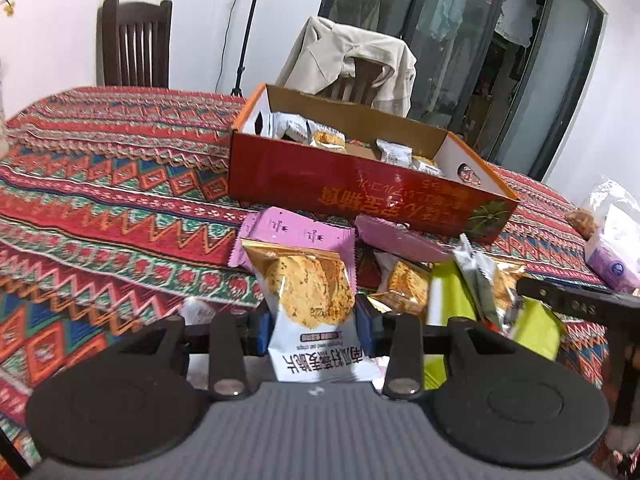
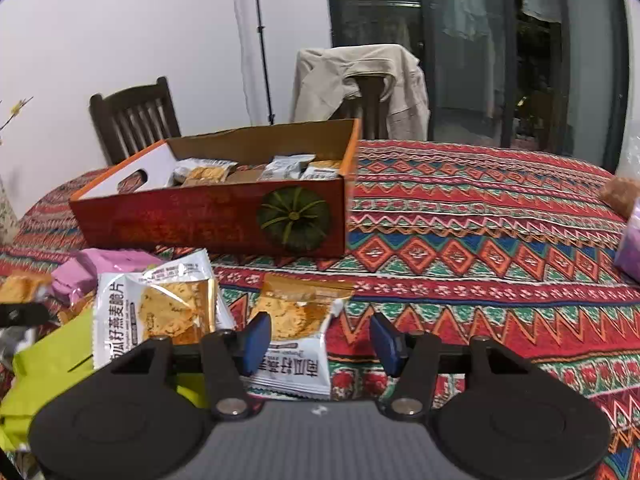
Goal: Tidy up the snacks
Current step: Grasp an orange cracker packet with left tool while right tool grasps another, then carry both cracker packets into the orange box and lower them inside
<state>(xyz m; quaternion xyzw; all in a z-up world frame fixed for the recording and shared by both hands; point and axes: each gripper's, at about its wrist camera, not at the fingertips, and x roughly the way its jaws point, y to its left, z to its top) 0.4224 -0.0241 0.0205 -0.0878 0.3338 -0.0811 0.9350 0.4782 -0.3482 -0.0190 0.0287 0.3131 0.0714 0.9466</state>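
My left gripper is shut on a white and gold oat crisp packet, its blue pads pressing both sides. Behind it lie pink packets, lime-green bags and more gold packets. The red cardboard box stands further back with several packets inside. In the right wrist view my right gripper is open around another oat crisp packet: the left pad is at its edge and the right pad stands apart from it. A third oat packet lies to its left, in front of the box.
A patterned red tablecloth covers the table. A plastic bag with a purple pack lies at the right edge. Two dark wooden chairs stand behind the table, one draped with a beige jacket. A light stand and glass doors are beyond.
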